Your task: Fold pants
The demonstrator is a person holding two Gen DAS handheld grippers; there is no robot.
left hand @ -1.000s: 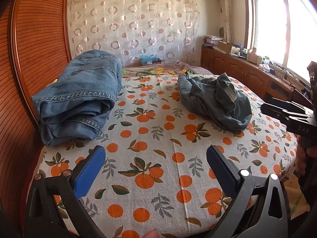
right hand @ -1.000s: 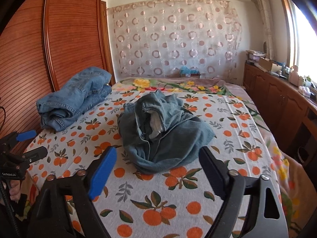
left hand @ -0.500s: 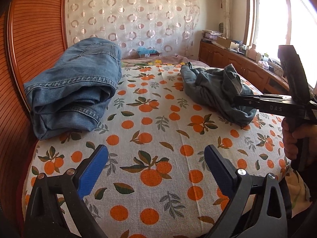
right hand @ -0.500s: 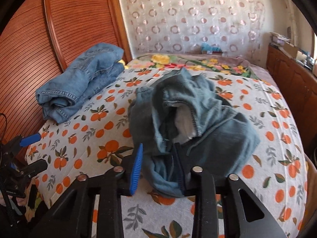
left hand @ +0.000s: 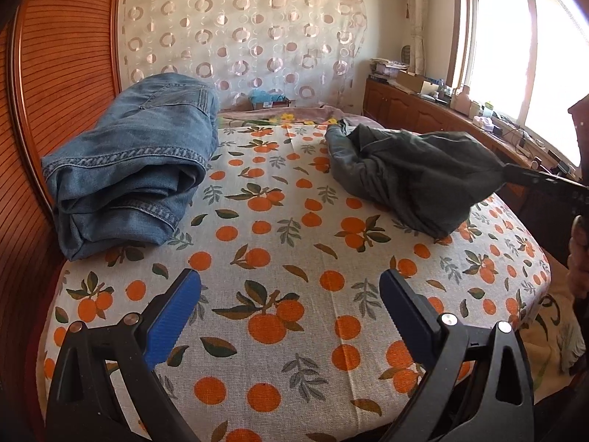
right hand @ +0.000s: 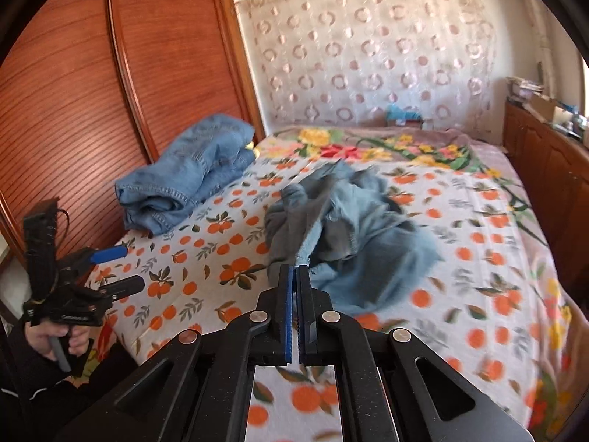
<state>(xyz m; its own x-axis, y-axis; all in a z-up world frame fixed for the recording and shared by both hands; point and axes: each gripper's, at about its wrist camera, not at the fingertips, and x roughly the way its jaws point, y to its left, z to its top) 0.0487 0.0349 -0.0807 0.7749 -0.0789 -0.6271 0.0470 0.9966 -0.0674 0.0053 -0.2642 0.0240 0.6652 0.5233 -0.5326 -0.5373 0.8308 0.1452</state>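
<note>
Grey-blue pants (right hand: pixel 346 228) now pinched, lifted by right tool (right hand: pixel 294 272).

The crumpled pants (right hand: pixel 349 221) are soft, matt grey-blue denim with a visible stitched hem, and the folded jeans (left hand: pixel 136 169) are a heavier, faded blue denim with raised seams. The bedsheet (left hand: pixel 294 294) is a matt woven cloth printed with oranges. The wardrobe door (right hand: pixel 73 73) is ribbed, glossy reddish wood, and the fingers (left hand: pixel 173 316) carry ridged blue pads on matt black plastic with shiny metal rivets.
</note>
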